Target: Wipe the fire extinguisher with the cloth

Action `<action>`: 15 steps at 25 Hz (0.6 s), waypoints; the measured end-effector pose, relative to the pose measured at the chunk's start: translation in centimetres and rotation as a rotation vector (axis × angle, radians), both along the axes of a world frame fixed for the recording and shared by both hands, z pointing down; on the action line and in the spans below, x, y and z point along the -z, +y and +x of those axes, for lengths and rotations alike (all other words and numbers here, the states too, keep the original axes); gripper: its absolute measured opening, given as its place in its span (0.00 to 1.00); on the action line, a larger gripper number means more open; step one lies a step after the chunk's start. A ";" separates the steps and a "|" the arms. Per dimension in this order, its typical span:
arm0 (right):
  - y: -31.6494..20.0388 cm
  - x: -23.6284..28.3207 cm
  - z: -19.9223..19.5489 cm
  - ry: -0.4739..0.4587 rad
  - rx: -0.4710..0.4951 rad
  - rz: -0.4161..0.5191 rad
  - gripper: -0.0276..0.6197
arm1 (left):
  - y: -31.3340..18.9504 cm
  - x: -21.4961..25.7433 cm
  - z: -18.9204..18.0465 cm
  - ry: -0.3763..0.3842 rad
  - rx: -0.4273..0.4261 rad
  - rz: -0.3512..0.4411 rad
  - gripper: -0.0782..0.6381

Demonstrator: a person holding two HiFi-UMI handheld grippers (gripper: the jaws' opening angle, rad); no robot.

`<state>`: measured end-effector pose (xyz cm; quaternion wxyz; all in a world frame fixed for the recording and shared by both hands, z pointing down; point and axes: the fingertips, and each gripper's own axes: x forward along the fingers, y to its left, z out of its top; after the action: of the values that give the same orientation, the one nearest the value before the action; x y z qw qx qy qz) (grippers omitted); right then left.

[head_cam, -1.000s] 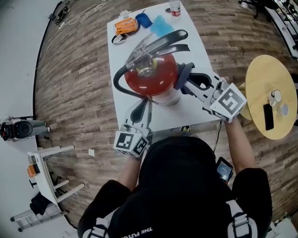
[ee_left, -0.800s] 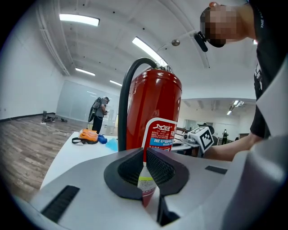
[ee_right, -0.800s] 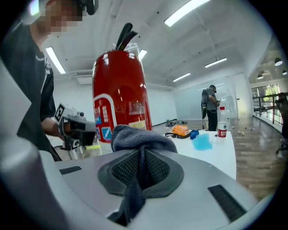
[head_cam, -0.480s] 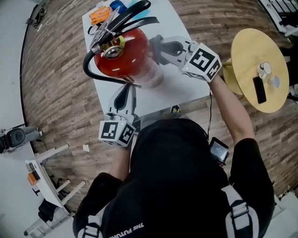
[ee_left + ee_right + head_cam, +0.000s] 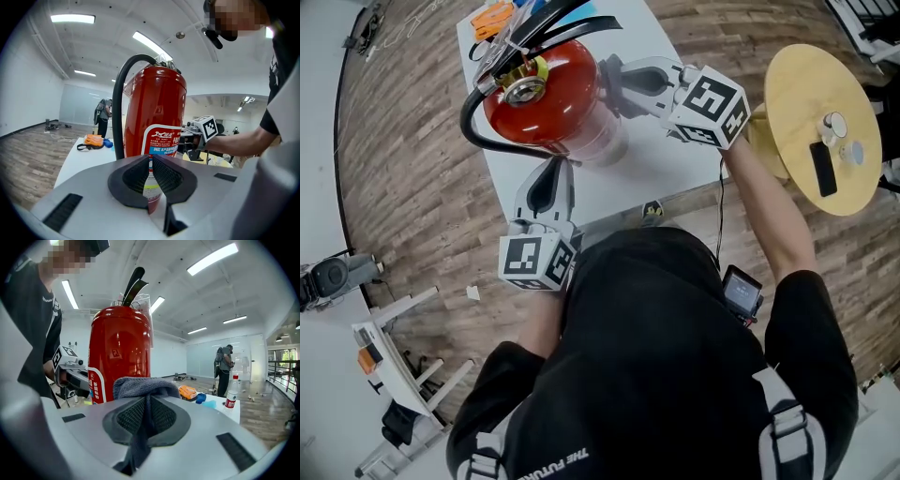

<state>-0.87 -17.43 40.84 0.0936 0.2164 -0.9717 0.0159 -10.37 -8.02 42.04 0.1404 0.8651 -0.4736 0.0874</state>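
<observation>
The fire extinguisher (image 5: 546, 94) stands upright on the white table (image 5: 666, 159), close to its left edge. The top of the head view cuts off its lever tips and the table's far end. The person's head hides part of the near edge.

Right gripper (image 5: 611, 80): the jaws are clamped on the grey cloth (image 5: 143, 389), which bulges above the pads and hangs below them. The cloth is at the right side of the cylinder. No view shows whether it touches the red wall. In the head view the cloth is hard to make out.

Left gripper (image 5: 150, 160): the jaws are together with nothing between them. Only a thin slit shows the extinguisher's label behind. The gripper sits at the near side of the cylinder, pointing at its base.

The black hose (image 5: 471, 120) loops down the cylinder's left side; its lower end is hidden.
</observation>
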 end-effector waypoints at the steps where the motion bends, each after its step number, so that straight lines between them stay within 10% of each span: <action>1: 0.3 -0.1 0.0 0.004 0.002 0.000 0.09 | 0.0 0.0 -0.1 -0.005 0.009 0.000 0.16; 15: 10.3 0.1 -7.5 0.017 0.128 0.060 0.09 | -4.2 -0.2 -9.6 -0.094 0.183 0.061 0.14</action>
<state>-8.38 -7.18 40.71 0.0960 0.1564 -0.9828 -0.0211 -19.94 -12.24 42.27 0.0988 0.8171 -0.5591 0.1003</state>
